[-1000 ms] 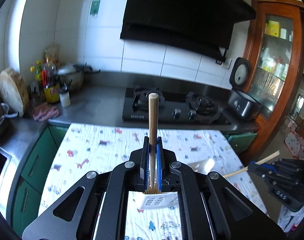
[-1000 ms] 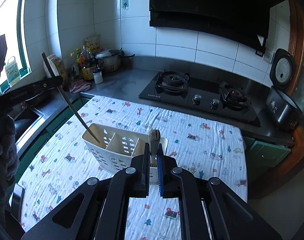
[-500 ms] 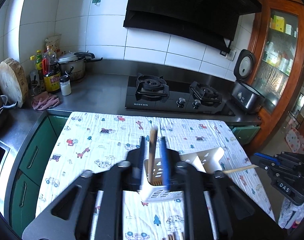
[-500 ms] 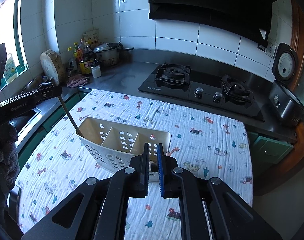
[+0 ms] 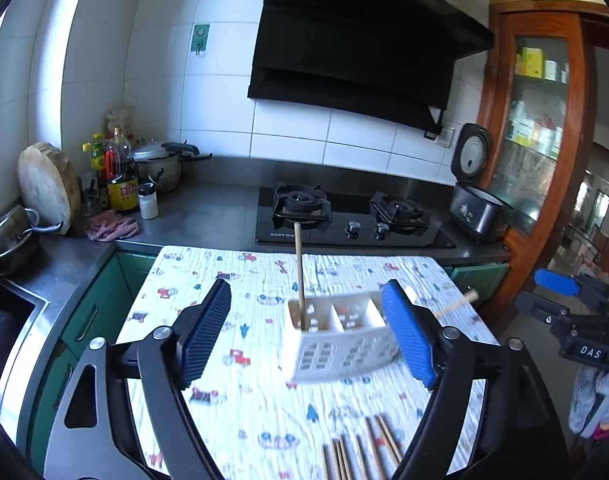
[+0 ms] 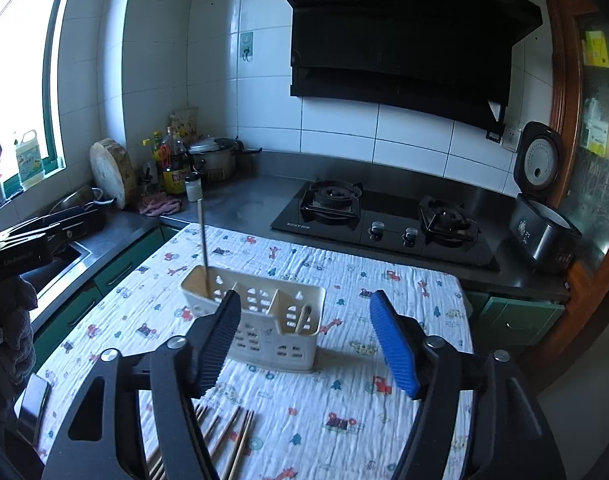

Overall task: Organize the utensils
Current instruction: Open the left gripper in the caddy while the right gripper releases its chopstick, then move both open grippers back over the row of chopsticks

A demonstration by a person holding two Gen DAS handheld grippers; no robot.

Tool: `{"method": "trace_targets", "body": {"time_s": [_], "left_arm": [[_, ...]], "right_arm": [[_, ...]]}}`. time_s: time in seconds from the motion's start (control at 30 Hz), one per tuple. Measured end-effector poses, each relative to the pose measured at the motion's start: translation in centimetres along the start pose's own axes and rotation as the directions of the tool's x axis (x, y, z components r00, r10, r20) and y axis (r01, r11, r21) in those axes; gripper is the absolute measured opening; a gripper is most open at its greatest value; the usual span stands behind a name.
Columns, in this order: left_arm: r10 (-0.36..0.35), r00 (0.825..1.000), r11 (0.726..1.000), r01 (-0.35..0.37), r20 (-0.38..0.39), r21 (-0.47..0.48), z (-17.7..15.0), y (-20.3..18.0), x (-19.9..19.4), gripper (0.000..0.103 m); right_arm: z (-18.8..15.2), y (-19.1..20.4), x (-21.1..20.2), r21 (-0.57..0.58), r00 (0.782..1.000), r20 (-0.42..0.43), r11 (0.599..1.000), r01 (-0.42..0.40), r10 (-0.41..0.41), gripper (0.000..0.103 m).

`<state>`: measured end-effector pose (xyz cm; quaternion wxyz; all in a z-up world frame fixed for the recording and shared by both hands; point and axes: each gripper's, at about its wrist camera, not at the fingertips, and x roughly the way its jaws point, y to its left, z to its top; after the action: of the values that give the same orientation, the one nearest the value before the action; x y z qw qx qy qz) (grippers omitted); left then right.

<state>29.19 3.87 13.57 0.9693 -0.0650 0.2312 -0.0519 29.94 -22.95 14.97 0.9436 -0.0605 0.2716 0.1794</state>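
We see home kitchen. Far side: two-burner gas hob (image 5: 354,220) set in steel surface (image 5: 220,208), black range hood (image 5: 360,40) above, white wall tiles. Far left: sauce bottles (image 5: 120,176), lidded pot (image 5: 158,164), round chopping block (image 5: 48,186), sink (image 5: 4,312). Far right: open rice cooker (image 5: 474,196), glass-fronted wooden cabinet (image 5: 536,120).

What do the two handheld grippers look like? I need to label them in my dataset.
Both match: black frames with triangular cut-outs and silver bolts. Left gripper and right gripper each carry one dark ribbed pad and one bright blue. The right's body reads DAS in white.
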Motion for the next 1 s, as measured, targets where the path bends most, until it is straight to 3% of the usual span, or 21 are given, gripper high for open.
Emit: {"method": "trace_targets", "body": {"time_s": [0.07, 0.23, 0.63, 0.73, 1.0], "left_arm": [[0.003, 1.000, 1.000, -0.003, 0.005, -0.002, -1.5, 0.0, -1.5, 0.087], [0.009, 1.000, 1.000, -0.009, -0.009, 0.001, -5.9, -0.1, -4.3, 0.091], [0.111, 0.986, 0.992, -0.118, -0.128, -0.049, -16.4, 2.2, -6.4, 0.092], [0.131, 0.979, 0.987, -0.143, -0.155, -0.071, -17.9, 3.3, -6.6, 0.092], [0.164, 0.962, 0.976, -0.191, -0.220, -0.107, -21.2, 5.0, -7.0, 0.092]], "right_arm": [[-1.6, 0.6, -1.1, -0.001, 1.000, 0.001, 1.000, -0.013, 0.013, 0.071], [-6.1, 2.3, -2.4, -0.008, 0.999, -0.024, 1.000, -0.030, 0.029, 0.074], [-17.4, 5.7, -1.2, 0.025, 0.982, -0.186, 0.999, -0.023, 0.027, 0.077], [-19.6, 6.4, -0.7, 0.025, 0.976, -0.219, 1.000, 0.000, 0.006, 0.074], [-22.9, 6.6, 0.5, 0.104, 0.956, -0.290, 0.995, -0.010, 0.040, 0.062]]}}
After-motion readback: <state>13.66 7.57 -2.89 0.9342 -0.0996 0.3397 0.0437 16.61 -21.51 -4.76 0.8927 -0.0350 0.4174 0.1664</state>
